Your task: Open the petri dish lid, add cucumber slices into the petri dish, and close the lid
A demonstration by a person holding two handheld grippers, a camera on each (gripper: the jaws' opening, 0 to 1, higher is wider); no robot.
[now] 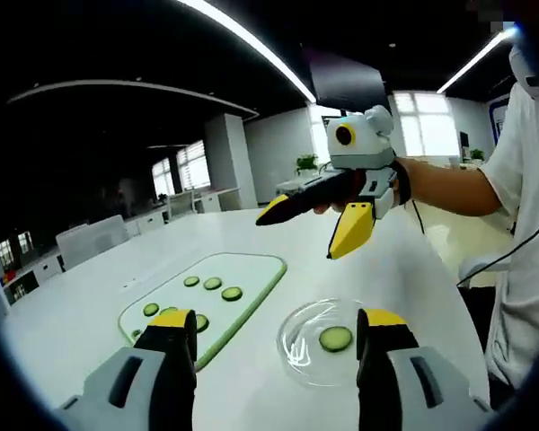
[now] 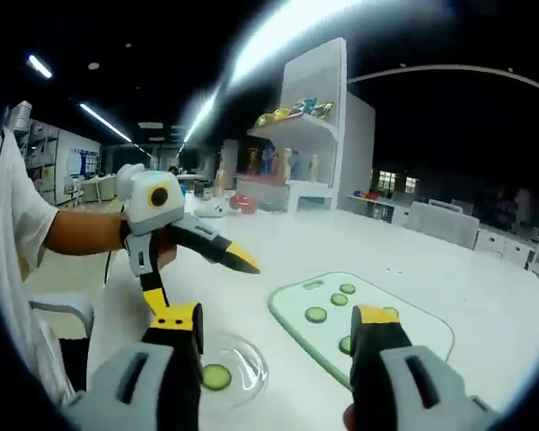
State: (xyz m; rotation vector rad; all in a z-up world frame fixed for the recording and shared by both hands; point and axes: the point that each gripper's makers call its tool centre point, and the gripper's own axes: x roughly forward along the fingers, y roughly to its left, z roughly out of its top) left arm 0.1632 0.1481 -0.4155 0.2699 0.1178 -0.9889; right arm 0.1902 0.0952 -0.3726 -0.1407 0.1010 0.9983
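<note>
One cucumber slice (image 1: 335,338) already in the petri dish (image 1: 298,355), just ahead of the left gripper (image 1: 277,337) and nearer its right jaw. Several more slices (image 1: 212,284) on the green-rimmed cutting board (image 1: 251,269), ahead and toward the left jaw. Left gripper wide, holding nothing. Right gripper (image 1: 310,235) raised beyond the dish, yellow-tipped jaws spread and empty, held by a person's hand (image 1: 404,180).

From the right gripper view: own jaws wide apart, dish (image 2: 242,368) with its slice (image 2: 216,377) close by the left jaw, board (image 2: 287,301) between and beyond the jaws.

Step in hand, by judgement: mid-way through loading slices. Lid possibly lying somewhere off the dish, though clear plastic too faint to place.

Next move: reach to the board, narrow onto one slice by its edge, lightly since thin and wet, then carry over the dish.
</note>
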